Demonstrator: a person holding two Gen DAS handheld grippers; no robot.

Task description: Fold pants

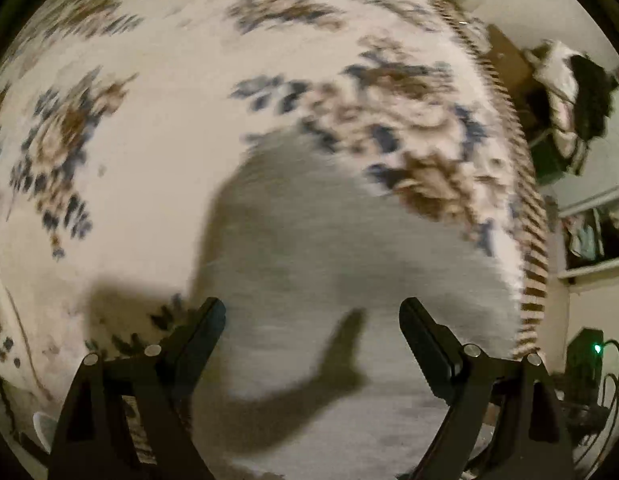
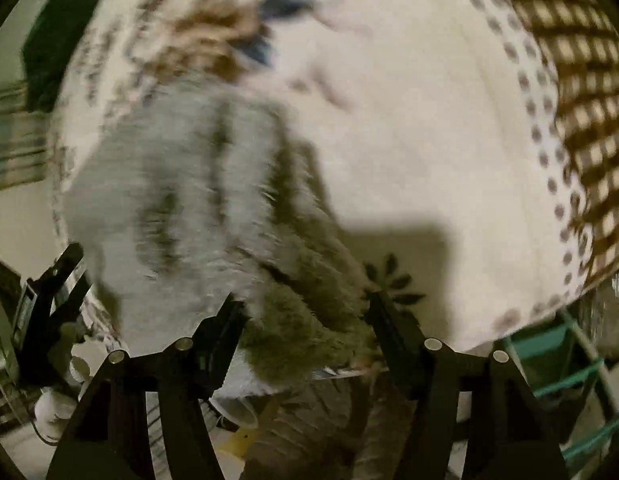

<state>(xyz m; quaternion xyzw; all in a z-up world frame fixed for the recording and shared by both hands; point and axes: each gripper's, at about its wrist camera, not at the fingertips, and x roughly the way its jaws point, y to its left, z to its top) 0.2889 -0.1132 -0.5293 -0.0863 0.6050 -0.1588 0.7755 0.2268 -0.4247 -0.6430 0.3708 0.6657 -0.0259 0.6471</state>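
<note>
Grey fuzzy pants [image 1: 321, 248] lie on a cream bedspread with blue and brown flowers [image 1: 129, 80]. My left gripper [image 1: 312, 312] is open and empty above the pants near their close edge. In the right wrist view the pants [image 2: 181, 192] lie rumpled at the left, with a shaded end [image 2: 305, 320] reaching the bed's near edge. My right gripper [image 2: 305, 304] is open with its jaws either side of that end, not closed on it. Both views are motion-blurred.
The bedspread's brown checked border [image 1: 525, 216] marks the bed's right edge, also seen in the right wrist view [image 2: 589, 120]. Clothes on a chair [image 1: 569, 92], shelves and cables stand beyond. A teal rack [image 2: 573, 372], a cup [image 2: 235, 410] and floor clutter lie below the bed.
</note>
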